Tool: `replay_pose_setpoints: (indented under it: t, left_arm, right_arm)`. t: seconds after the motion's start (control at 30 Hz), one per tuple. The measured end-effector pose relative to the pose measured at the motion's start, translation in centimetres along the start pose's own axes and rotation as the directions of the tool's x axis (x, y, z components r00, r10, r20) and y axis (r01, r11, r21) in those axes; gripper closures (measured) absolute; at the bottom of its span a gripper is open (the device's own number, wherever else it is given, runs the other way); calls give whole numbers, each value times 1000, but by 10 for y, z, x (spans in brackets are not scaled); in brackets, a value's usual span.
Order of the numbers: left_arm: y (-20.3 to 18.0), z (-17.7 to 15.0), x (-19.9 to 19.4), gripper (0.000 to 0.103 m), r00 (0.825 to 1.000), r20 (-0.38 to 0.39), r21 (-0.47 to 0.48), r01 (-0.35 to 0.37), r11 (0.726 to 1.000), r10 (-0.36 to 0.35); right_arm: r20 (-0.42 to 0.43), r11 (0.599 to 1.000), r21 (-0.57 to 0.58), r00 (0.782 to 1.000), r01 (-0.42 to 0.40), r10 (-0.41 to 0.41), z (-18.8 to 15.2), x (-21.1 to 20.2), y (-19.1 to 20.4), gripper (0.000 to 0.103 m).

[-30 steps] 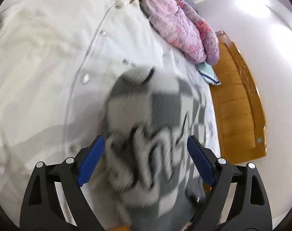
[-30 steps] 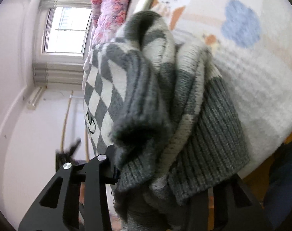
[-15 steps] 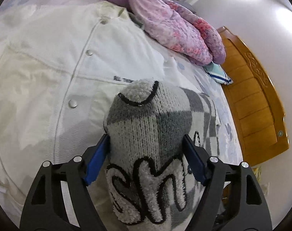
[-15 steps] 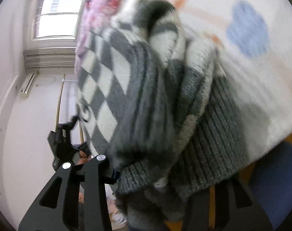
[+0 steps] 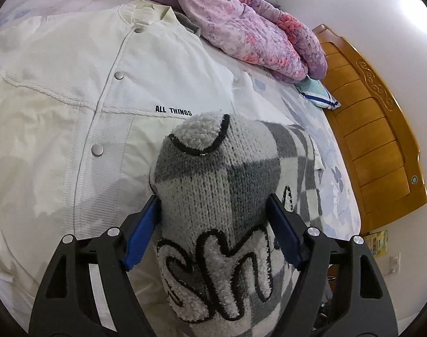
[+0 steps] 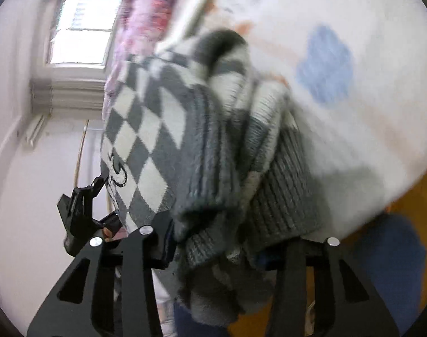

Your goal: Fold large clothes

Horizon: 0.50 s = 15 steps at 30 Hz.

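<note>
A grey and white checked knit sweater (image 5: 216, 196) with fuzzy black-outlined lettering is held up between both grippers above the bed. My left gripper (image 5: 213, 221) is shut on a thick bunch of it, blue pads pressed on both sides. My right gripper (image 6: 224, 241) is shut on another bunched part of the sweater (image 6: 202, 151), near its ribbed hem. The left gripper (image 6: 84, 210) shows small in the right wrist view at the sweater's far edge. A white snap-button jacket (image 5: 81, 90) marked "ALL THINGS" lies flat on the bed under the sweater.
A pink and purple floral quilt (image 5: 250, 28) is heaped at the bed's far side, with a small striped cloth (image 5: 317, 92) beside it. A wooden bed board (image 5: 376, 140) runs along the right. A window (image 6: 78, 31) and white wall are beyond.
The sweater has steadied and risen in the left view, where my left gripper has closed in on it. The right wrist view has swung slightly, and the sweater hangs stretched between both grippers.
</note>
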<state>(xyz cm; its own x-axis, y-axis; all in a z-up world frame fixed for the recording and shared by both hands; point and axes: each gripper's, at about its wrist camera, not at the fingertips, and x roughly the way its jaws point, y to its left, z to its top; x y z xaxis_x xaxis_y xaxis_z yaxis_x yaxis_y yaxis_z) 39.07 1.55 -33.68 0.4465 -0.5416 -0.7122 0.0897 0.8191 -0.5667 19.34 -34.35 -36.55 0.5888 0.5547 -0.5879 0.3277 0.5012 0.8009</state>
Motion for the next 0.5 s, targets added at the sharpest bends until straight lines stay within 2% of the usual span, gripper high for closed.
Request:
replay_pose_setpoints:
  t: [0.07,0.17,0.23,0.33,0.4,0.5]
  left_arm:
    - [0,-1,-2,27,1000,17,-6,14,1000,-14]
    - [-4,-7,-4,29,998,32,-8,62,998,-62]
    - [-12,-12,1,30,996,36,-1,84,996,-84]
    - [-21,-22,18,34,989,22,-34,146,989,-145]
    - [-35,-27,29,37,984,25,-37,179,983,-178]
    - [-69,-27,55,37,976,15,-27,217,976,-216]
  right_arm:
    - [23,1000,-8,1000,-20,20,-5,-6,1,68]
    - [119,988,-141,992,59,-42,-2,-26,23,70]
    - [161,979,-185,985,88,-58,8,-30,32,70]
    - [205,952,-265,973,155,-101,38,-51,39,70]
    - [249,913,-345,959,218,-135,58,-69,40,70]
    - [316,884,-382,937,268,-147,81,-91,45,70]
